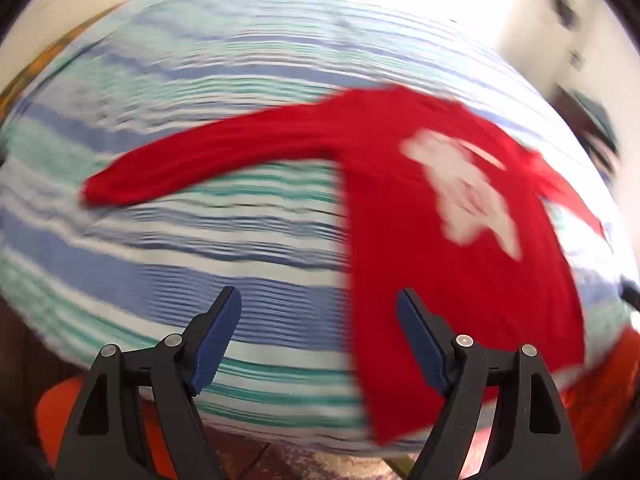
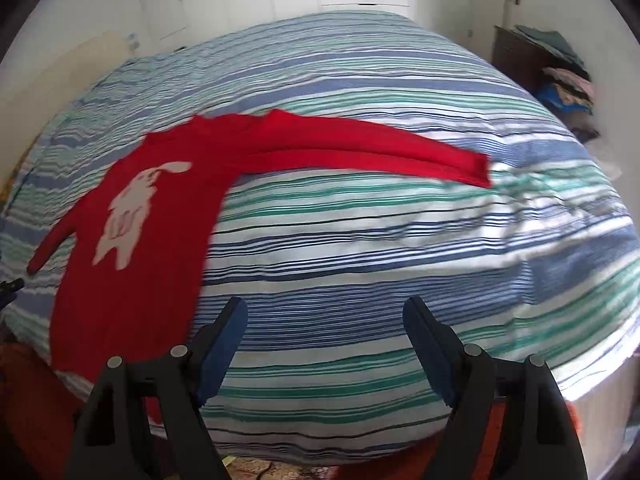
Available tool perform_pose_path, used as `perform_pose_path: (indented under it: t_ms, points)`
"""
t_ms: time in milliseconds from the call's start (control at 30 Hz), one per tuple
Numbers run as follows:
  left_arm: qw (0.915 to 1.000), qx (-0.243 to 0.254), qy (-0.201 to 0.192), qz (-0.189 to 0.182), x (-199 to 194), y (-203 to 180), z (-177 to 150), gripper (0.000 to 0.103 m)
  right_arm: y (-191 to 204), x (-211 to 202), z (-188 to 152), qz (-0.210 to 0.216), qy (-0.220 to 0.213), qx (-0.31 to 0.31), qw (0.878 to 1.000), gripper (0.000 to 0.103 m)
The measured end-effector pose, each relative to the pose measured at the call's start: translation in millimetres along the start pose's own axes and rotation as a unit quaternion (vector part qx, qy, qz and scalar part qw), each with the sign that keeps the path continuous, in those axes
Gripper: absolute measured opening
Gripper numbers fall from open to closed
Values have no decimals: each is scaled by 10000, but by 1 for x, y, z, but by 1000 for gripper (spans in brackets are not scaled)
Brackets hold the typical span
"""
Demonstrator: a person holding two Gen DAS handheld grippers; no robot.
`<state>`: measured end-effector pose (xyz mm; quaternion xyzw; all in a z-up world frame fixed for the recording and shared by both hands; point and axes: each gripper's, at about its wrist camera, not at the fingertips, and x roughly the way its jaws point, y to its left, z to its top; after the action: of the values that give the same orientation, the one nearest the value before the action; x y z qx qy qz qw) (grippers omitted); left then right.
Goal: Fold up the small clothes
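At the bottom of each wrist view your jaws stand wide apart with nothing between them: the left gripper (image 1: 319, 300) hangs over bare striped bedspread (image 1: 160, 280) beside the hem, the right gripper (image 2: 325, 308) likewise. Before you close on anything, steady the left hand (its view is badly smeared) and pick an edge, probably a cuff, pinching only the red cloth and not the bedspread beneath. Beyond, the red long-sleeved top (image 2: 132, 264) lies flat, a pale animal print (image 2: 132, 212) facing up, one sleeve (image 2: 360, 152) stretched toward the upper right.
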<state>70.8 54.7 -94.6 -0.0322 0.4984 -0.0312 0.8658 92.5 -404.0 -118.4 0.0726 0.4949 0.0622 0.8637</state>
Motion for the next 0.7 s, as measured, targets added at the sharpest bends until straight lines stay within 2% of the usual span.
perform_pose_path:
  t_ms: [33,100,133,200,233,300,333,367,433,467,533,600,667,700]
  points:
    - [9994,318,33,-136,4,-23,-6,80,24,4,-1,302,71,-262,9992,79]
    - [9966,787,193,-130,19,-55,-17,76,71,16,-8,709,179,-829,9939,79]
    - [9949,905,426,-112,31,-64,-25,75,91,24,-14,819,264,-1109,9901,79]
    - [9905,868,1063,-16,58,-68,-39,63,120,45,-29,829,546,-1581,9824,79]
    - [9867,813,1405,93,70,-64,-49,63,126,58,-38,751,775,-1708,9794,79]
    - [9879,728,1369,56,65,-54,-59,63,121,86,-60,522,1410,-1685,9742,79]
    - [9882,683,1367,38,56,-50,-60,62,116,90,-68,499,1510,-1660,9732,79]
    - [9897,565,1318,-28,46,-43,-57,61,112,87,-71,517,1382,-1668,9749,79]
    - [9949,216,974,-163,27,-22,-46,61,107,78,-72,509,1285,-1587,9776,79]
    - [9972,4,736,-162,19,-6,-37,65,104,75,-71,519,1236,-1508,9794,79]
    - [9976,-655,201,120,8,46,-13,75,97,72,-70,607,1149,-1334,9825,79]
    - [9861,-1620,-108,339,14,111,11,77,95,71,-69,651,1104,-1250,9838,79]
    - [9597,-2778,-270,335,26,185,28,73,97,72,-65,646,1119,-1259,9836,79]
    - [9471,-3166,-383,368,30,214,31,68,97,74,-65,638,1136,-1267,9833,79]
